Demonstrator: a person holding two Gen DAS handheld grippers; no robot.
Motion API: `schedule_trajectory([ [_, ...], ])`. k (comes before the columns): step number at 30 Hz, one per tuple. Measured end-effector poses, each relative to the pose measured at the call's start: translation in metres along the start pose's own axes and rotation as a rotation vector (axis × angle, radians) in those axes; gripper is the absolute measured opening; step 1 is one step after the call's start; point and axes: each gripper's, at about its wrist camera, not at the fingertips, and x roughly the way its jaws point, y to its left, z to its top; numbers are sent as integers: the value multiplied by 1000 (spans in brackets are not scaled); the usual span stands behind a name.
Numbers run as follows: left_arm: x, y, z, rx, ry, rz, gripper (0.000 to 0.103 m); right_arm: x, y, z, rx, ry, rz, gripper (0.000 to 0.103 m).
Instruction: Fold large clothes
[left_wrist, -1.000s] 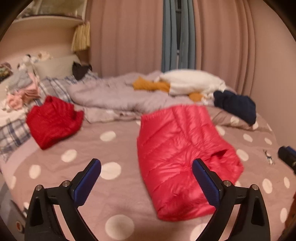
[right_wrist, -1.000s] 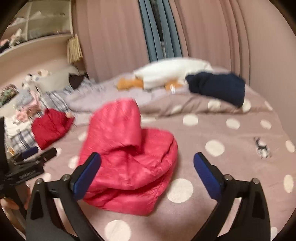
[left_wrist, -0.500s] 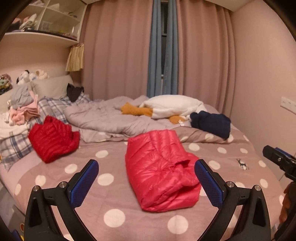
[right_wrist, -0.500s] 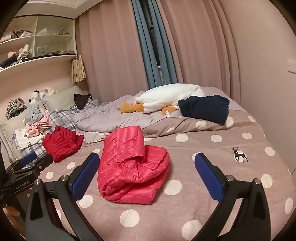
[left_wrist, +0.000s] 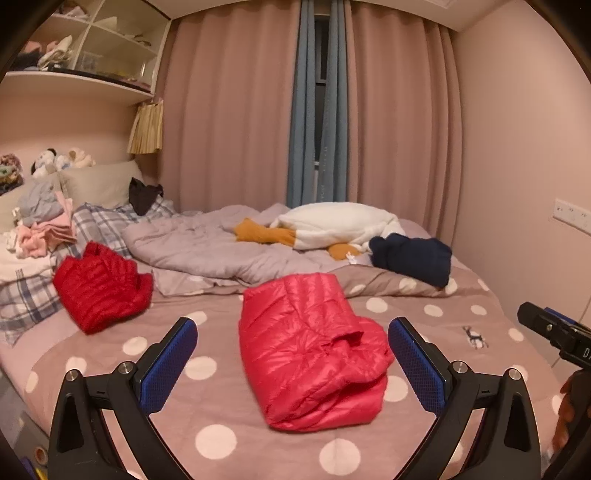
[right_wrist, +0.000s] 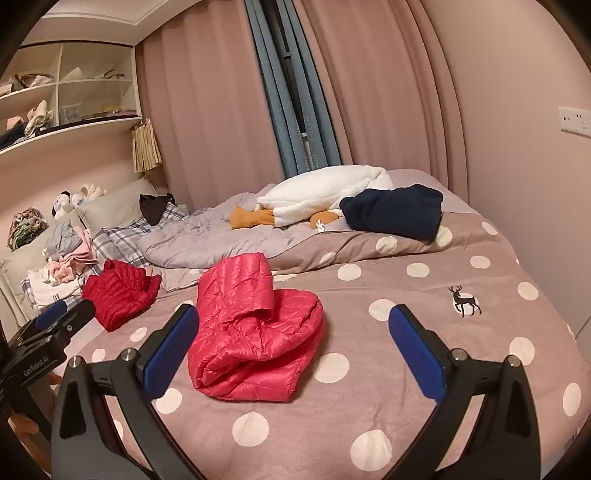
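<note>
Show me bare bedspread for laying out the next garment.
Free: the bedspread right of the pink jacket, up to the navy sweater, and the near strip in front. Crowded: left side, with the red jacket and clothes pile.

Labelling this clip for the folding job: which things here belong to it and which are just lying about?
Job:
pink down jacket
red down jacket
navy garment

Lying about:
goose plush
grey duvet
plaid pillow
stuffed toys

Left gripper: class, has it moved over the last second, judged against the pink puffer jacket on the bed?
Yes. The left gripper has pulled back from the pink puffer jacket, which now looks smaller, with more of the polka-dot bed showing.
</note>
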Motion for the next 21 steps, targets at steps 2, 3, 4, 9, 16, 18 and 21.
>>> schedule_trajectory([
  [2, 1, -1, 0, 3, 15, -2, 102, 3, -2, -1, 7, 11, 0, 103],
  [3, 1, -1, 0, 3, 15, -7, 102, 4, -2, -1, 7, 15, 0, 103],
  [4, 0, -2, -1, 2, 13, -10, 102, 5, -3, -2, 7, 19, -1, 103],
  [9, -2, -2, -2, -3, 14, -22, 102, 11, -4, -6, 10, 43, -4, 103],
  [16, -3, -7, -3, 3, 7, -38, 102, 15, -6, -6, 3, 57, -29, 103],
  [18, -6, -4, -2, -16, -26, -56, 102, 16, -6, -7, 0, 59, -32, 103],
  [21, -7, -1, 0, -25, -31, -73, 102, 18, -7, -8, -1, 68, -30, 103],
])
